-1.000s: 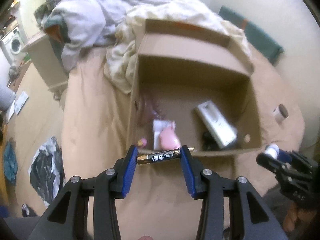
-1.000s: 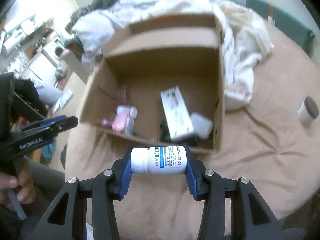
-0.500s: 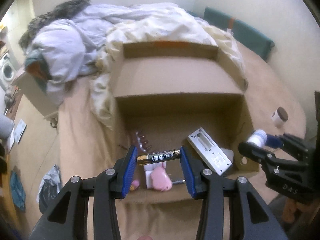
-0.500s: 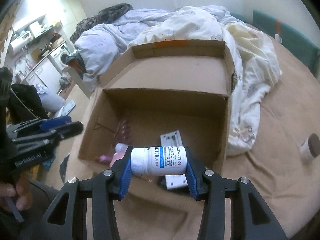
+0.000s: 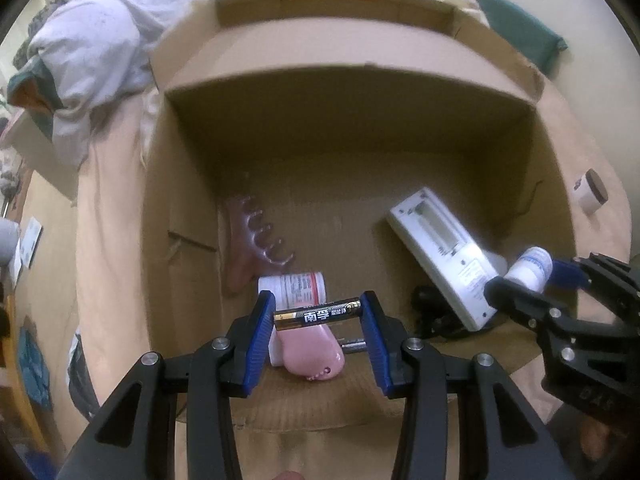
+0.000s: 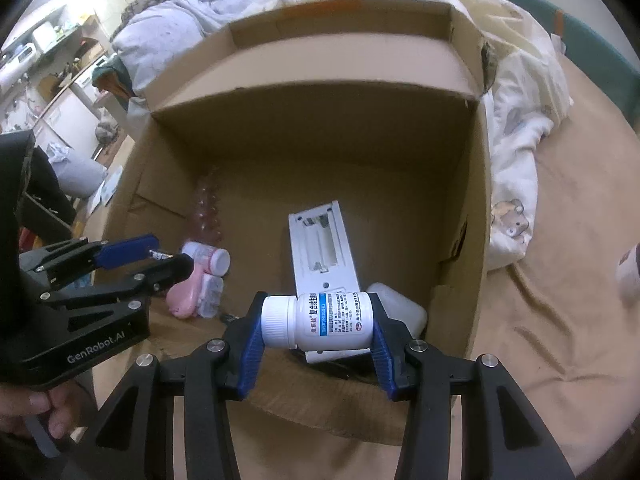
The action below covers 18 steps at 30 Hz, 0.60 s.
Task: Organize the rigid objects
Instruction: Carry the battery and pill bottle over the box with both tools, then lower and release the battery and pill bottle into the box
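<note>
My left gripper point(image 5: 319, 314) is shut on a black and gold battery point(image 5: 318, 315) held crosswise over the near rim of an open cardboard box point(image 5: 352, 92). My right gripper point(image 6: 318, 322) is shut on a white pill bottle point(image 6: 316, 321) with a blue label, held over the box's near right part. Each gripper shows in the other's view, the right one point(image 5: 532, 276) at the right and the left one point(image 6: 160, 258) at the left. Inside the box lie a white remote-like device point(image 6: 324, 256), a pink object point(image 5: 310, 348), a small white bottle point(image 5: 292, 282), a clear pink comb-like piece point(image 5: 256, 236) and a translucent white case point(image 6: 400, 312).
The box stands on a tan bed cover point(image 6: 560, 280). Rumpled white and pale blue bedding point(image 6: 516, 128) lies behind and to the right of it. A small roll point(image 5: 591, 192) sits on the cover at the right. A black item point(image 5: 432, 312) lies under the white device.
Both grippers have moved forward and down toward the box, which now fills the views. Each keeps its hold, the left on the battery and the right on the bottle.
</note>
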Available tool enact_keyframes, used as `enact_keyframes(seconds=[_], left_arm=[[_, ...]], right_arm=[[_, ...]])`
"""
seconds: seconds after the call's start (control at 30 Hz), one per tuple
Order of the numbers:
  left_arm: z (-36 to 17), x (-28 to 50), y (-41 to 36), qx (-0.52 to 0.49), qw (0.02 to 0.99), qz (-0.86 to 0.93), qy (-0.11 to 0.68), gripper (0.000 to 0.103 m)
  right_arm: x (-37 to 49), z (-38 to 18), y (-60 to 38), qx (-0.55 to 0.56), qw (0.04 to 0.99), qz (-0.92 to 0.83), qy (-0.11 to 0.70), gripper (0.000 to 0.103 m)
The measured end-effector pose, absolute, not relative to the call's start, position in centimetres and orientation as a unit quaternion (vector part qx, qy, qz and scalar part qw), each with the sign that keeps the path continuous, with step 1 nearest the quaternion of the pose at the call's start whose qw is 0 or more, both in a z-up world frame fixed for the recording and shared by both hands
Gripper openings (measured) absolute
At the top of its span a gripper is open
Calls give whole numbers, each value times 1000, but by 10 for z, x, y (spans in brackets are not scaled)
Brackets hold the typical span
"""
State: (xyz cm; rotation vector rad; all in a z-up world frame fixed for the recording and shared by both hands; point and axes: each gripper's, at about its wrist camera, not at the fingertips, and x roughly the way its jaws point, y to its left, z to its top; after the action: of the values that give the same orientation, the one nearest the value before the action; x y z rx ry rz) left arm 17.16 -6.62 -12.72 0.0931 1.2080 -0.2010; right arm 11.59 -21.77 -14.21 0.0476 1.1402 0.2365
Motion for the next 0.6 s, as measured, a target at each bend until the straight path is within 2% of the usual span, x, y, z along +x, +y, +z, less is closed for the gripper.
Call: enact_keyframes(seconds=[0.37,0.4,0.43,0.57,0.6], left_arm=[[-141,170,-70,52,802,-89,588,40],[-141,169,-70,55,802,-88,588,45],[-140,169,-71,59,802,-88,588,55],[-132,164,-75,61,805,-98,581,63],[-129,163,-76,60,808,-99,578,72]], right_arm=[[115,-147,-220,33,828,109,549,51],[116,-145,-220,38,829,112,546,57],[115,-142,-220,42,833,113,540,63],[115,-128,-227,58,850,113,512,64],[115,-126,-229,64,852,111,508,65]])
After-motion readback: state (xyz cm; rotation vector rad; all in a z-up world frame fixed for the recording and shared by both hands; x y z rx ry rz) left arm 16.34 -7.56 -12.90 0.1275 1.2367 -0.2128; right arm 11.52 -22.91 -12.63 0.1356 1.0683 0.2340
